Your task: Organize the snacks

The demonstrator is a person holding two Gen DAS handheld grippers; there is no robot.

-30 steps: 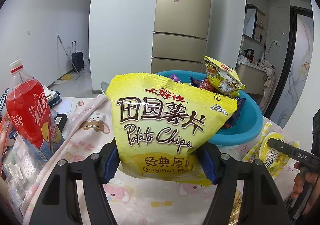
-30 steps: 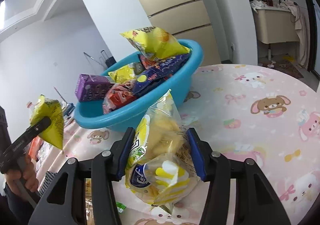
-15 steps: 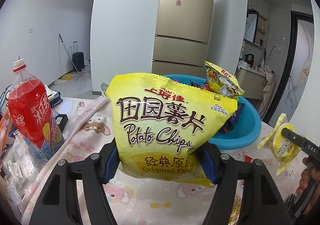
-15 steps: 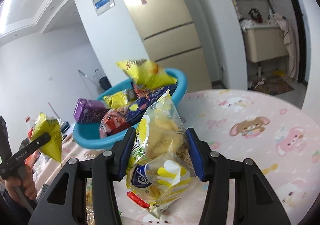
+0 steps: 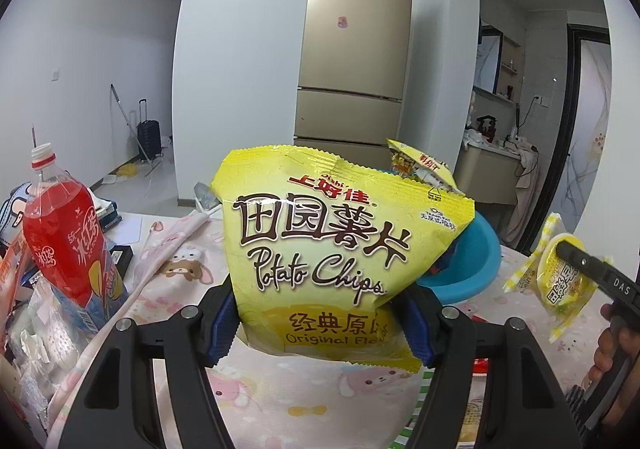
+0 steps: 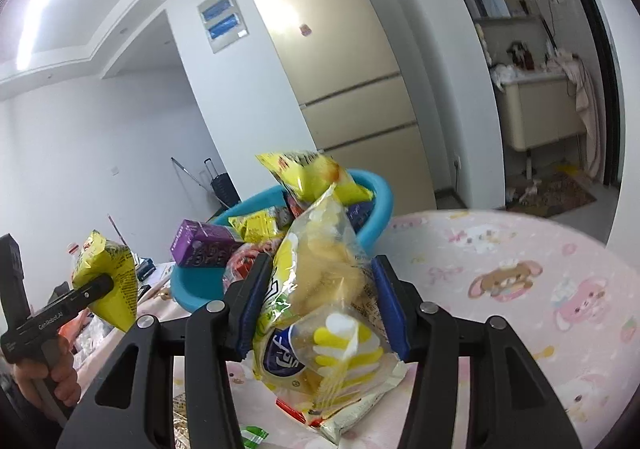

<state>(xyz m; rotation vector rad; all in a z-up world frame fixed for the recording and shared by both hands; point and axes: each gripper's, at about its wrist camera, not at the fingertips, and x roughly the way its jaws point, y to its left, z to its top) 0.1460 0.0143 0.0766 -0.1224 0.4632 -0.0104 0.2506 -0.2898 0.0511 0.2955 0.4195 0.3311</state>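
Note:
My left gripper (image 5: 324, 325) is shut on a yellow potato chips bag (image 5: 336, 245), held upright above the table. Behind it the blue basin (image 5: 476, 261) shows only at its right side. My right gripper (image 6: 316, 309) is shut on a clear yellow-and-white bag of pastries (image 6: 324, 301), lifted off the table in front of the blue basin (image 6: 380, 209). The basin holds several snacks, among them a purple box (image 6: 200, 249) and a yellow packet (image 6: 308, 173) on top. The pastry bag (image 5: 560, 281) and right gripper also show at the right of the left wrist view.
A red drink bottle (image 5: 64, 245) stands at the table's left among clutter. The pink cartoon tablecloth (image 6: 520, 277) spreads to the right of the basin. A gold fridge (image 5: 356, 61) stands behind. A hand (image 6: 52, 373) holds the left gripper's handle.
My right gripper has risen with the pastry bag and tipped upward, so the basin sits lower in its view. The left gripper keeps the chips bag almost still.

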